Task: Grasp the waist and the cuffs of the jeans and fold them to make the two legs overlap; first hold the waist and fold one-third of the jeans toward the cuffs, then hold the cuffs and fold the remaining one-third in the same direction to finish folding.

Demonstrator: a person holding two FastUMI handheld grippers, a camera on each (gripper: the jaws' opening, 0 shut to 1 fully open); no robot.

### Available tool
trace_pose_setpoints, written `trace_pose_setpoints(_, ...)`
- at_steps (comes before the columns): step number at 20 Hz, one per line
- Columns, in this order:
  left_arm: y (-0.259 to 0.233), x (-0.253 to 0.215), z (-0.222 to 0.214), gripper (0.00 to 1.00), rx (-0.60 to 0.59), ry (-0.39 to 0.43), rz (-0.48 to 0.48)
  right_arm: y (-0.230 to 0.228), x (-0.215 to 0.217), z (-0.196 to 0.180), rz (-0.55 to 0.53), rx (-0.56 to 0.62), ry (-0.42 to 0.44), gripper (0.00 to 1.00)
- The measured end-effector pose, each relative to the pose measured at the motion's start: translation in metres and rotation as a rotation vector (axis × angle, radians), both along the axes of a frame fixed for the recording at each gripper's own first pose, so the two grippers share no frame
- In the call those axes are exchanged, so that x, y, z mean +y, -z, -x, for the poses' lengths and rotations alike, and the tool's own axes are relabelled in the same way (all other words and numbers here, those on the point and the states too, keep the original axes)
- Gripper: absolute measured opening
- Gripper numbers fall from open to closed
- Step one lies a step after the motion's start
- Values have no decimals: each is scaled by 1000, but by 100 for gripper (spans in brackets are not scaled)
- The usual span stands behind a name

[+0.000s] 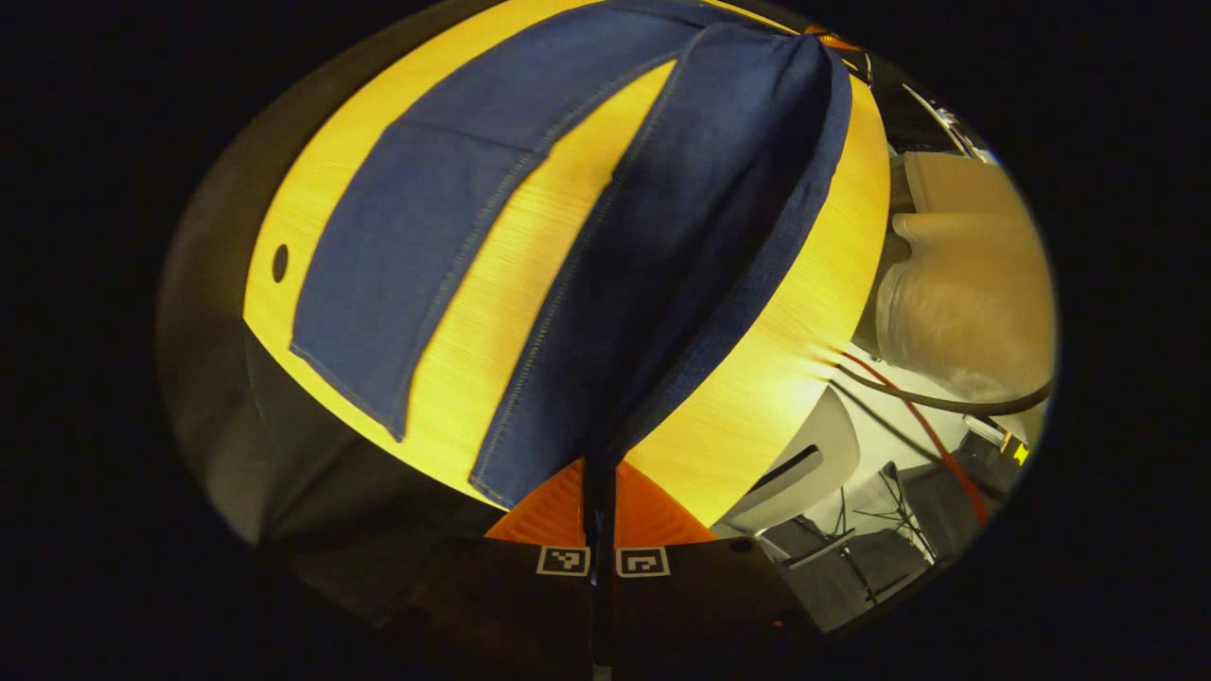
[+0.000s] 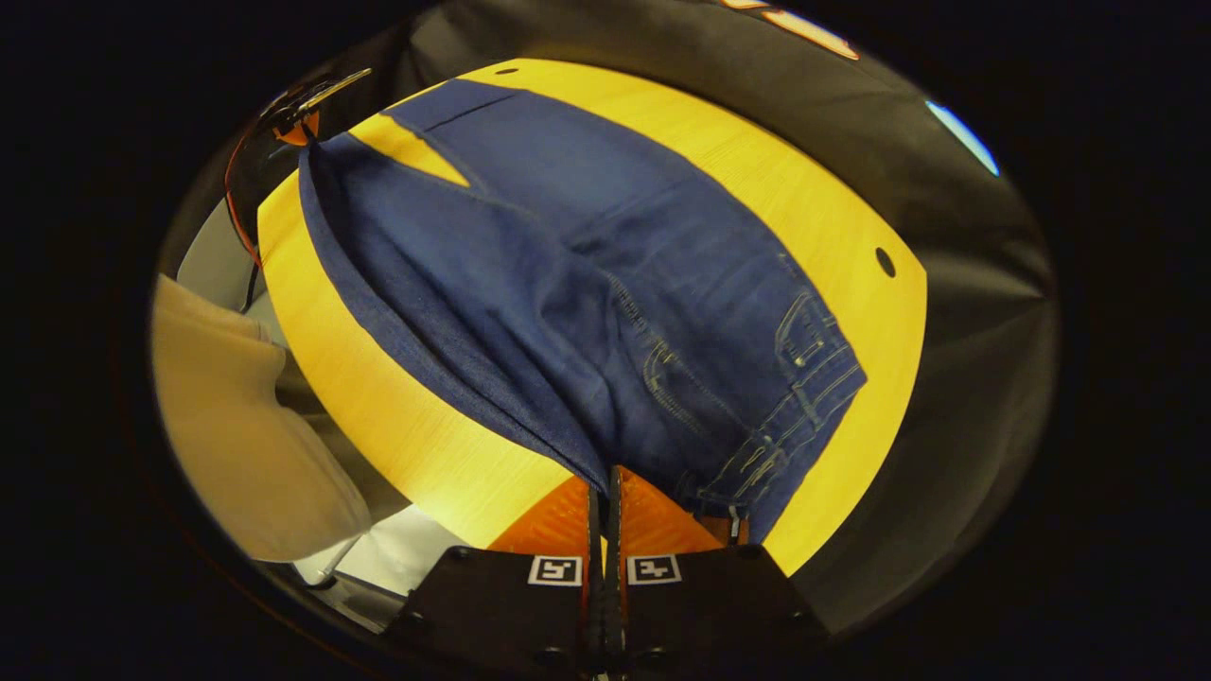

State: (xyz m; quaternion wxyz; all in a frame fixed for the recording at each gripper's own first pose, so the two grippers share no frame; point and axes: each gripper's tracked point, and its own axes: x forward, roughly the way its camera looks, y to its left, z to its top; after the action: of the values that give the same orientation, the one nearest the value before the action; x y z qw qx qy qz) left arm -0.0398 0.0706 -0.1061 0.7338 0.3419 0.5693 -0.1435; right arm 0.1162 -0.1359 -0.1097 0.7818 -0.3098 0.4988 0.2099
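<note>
left gripper (image 1: 599,473) is clamped on a cuff of the jeans (image 1: 662,255), that leg lifted off the table (image 1: 492,312) w/ the other leg flat beside it. right gripper (image 2: 602,497) is pinched on the waist edge; jeans (image 2: 605,284) draped across the table (image 2: 397,426).

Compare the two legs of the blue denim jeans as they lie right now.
The far leg lies flat on the yellow wooden table; the near leg is lifted, draped from the left gripper, whose jaws are shut on its cuff. The far leg's hem is free and spread; the near leg's hem is bunched. Both are dark blue denim with pale stitching.
</note>
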Motion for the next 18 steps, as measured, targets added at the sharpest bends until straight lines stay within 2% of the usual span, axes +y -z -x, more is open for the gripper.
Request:
trace_pose_setpoints(6,-55,38,-64,0,-83,7,-100,-32,11,-76,-43,-92,44,3)
trace_pose_setpoints(11,-71,60,-116,0,-163,-31,-108,-40,19,-141,-120,-126,105,3)
trace_pose_setpoints(15,-69,79,-146,0,-171,-45,-119,-30,19,-191,-207,-130,178,3)
trace_pose_setpoints(18,-64,90,-187,0,-230,-61,-134,-8,16,-227,-222,-159,228,3)
